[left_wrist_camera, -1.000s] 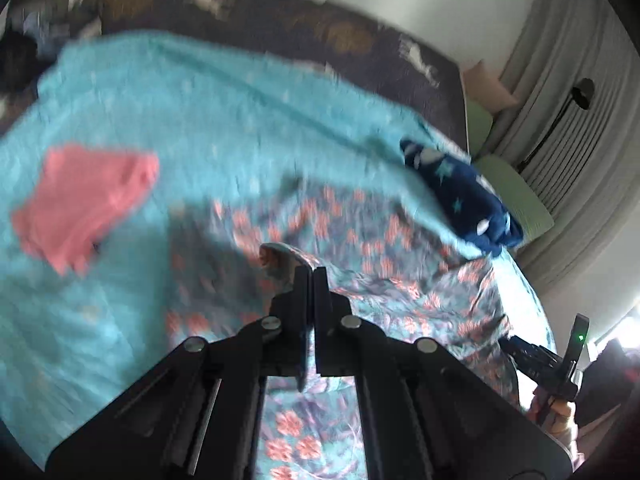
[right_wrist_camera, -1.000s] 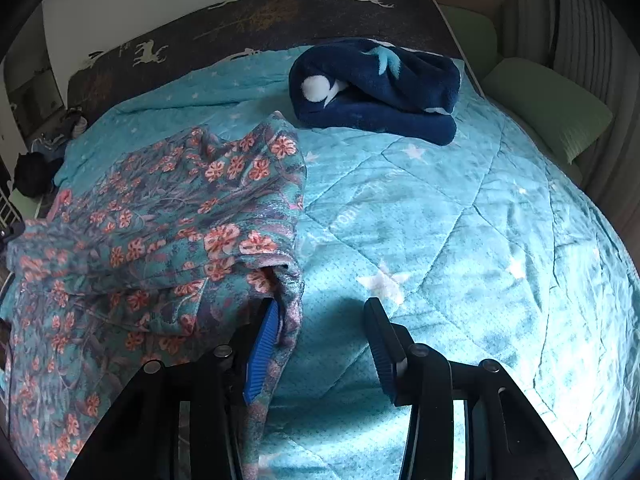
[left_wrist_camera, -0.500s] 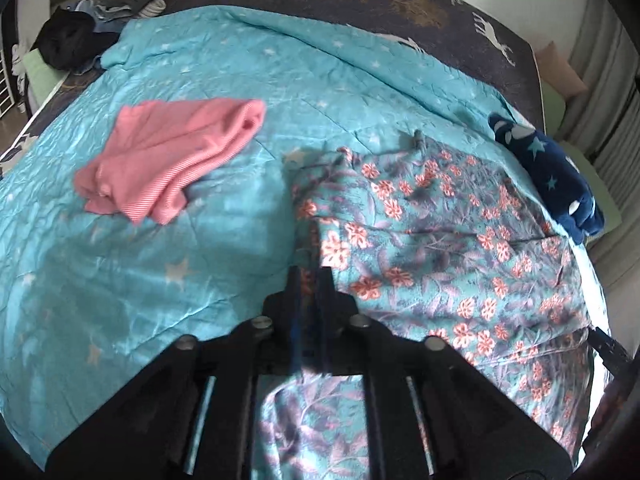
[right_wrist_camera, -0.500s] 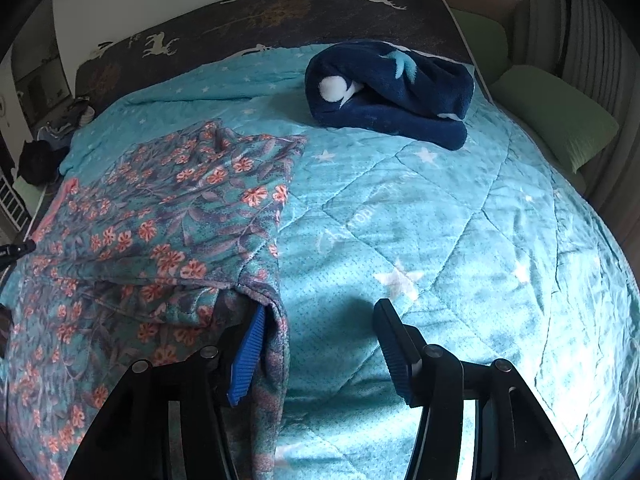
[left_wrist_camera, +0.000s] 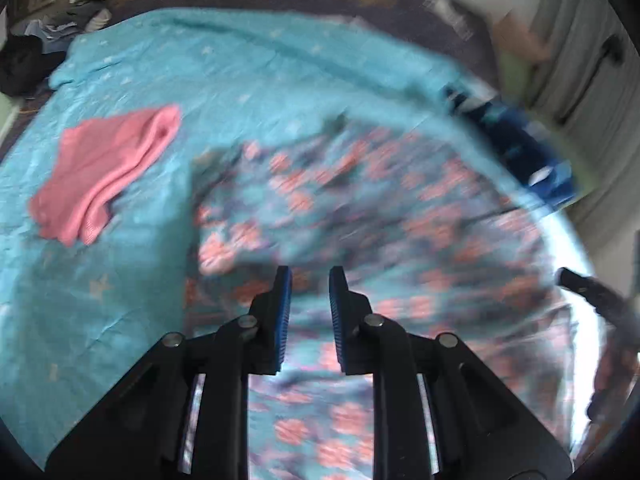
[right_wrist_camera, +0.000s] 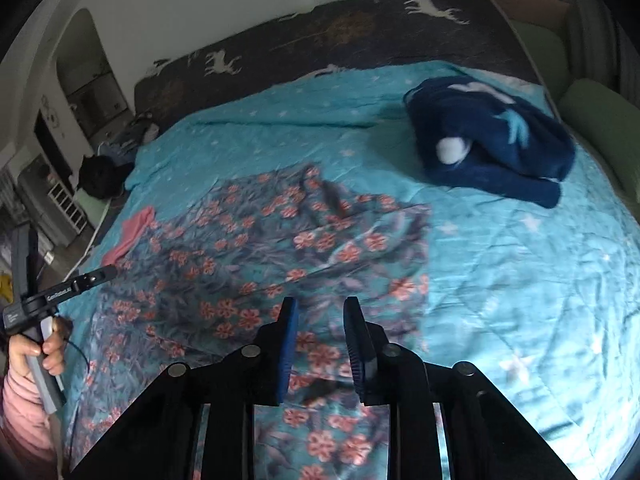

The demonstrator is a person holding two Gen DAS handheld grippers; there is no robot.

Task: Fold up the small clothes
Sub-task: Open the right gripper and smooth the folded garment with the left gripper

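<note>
Lying spread below both parted grippers (left_wrist_camera: 310, 280) (right_wrist_camera: 320, 312); floral garment (right_wrist_camera: 280, 264)

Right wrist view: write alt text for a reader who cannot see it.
An open right hand-held gripper hangs above a floral garment spread on a turquoise quilt. A dark blue fleece garment lies bundled at the far right and a pink garment peeks out at the left, where a hand grips the left hand-held gripper.

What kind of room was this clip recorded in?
Most likely a bedroom: a bed under a teal star-print quilt, a dark deer-patterned headboard, and green pillows by the curtains.
</note>
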